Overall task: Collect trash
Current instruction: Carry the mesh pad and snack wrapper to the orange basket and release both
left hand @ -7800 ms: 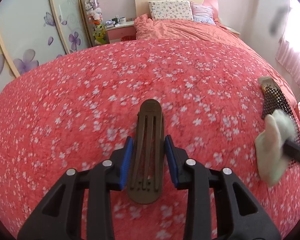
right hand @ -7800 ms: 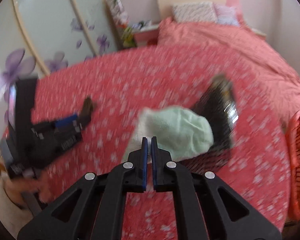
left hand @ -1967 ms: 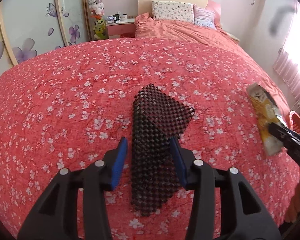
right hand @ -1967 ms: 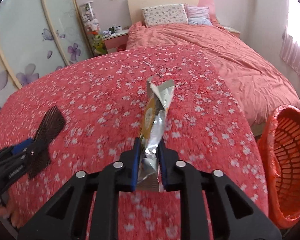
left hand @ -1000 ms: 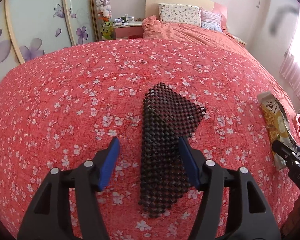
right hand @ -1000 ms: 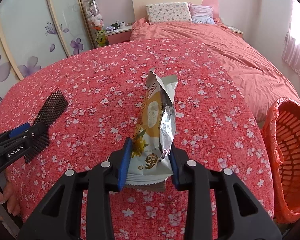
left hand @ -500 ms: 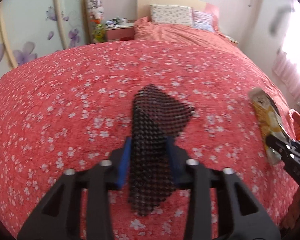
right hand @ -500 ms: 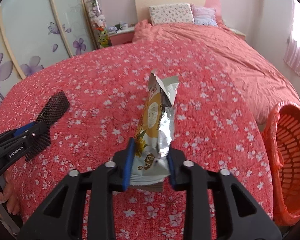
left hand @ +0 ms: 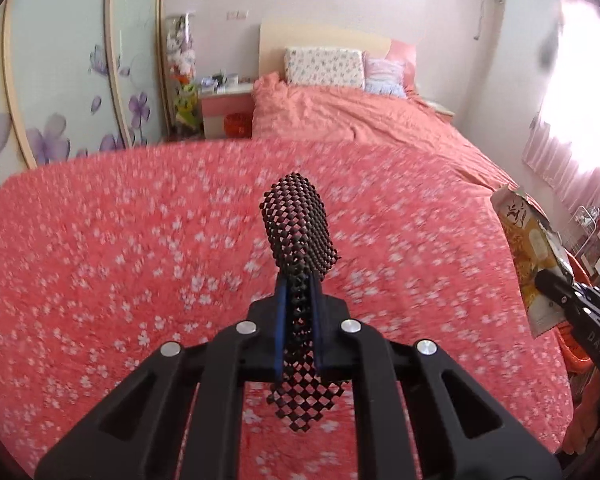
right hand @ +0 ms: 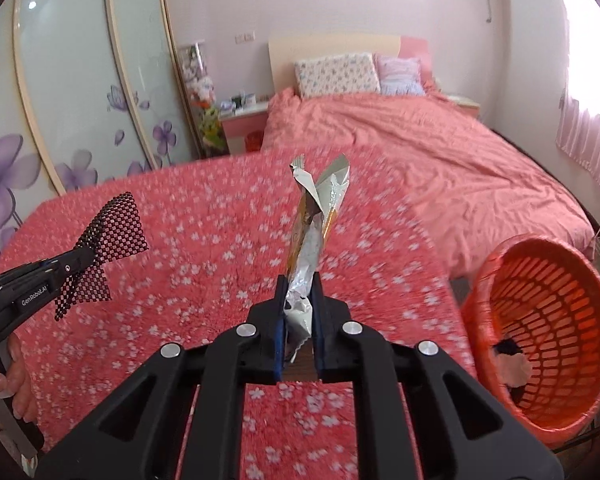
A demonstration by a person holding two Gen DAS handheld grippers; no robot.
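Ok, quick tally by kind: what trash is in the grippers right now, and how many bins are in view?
Black mesh mats: 1, pinched in the left gripper
Snack wrappers: 1, pinched in the right gripper
Orange baskets: 1, beside the red flowered bedspread
Total: 3

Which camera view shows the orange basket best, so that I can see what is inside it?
The right wrist view shows it best: the orange basket stands whole at the right edge, its mouth towards the camera, with some dark and pale scraps on the bottom. In the left wrist view only a sliver of its rim shows, behind the right gripper.
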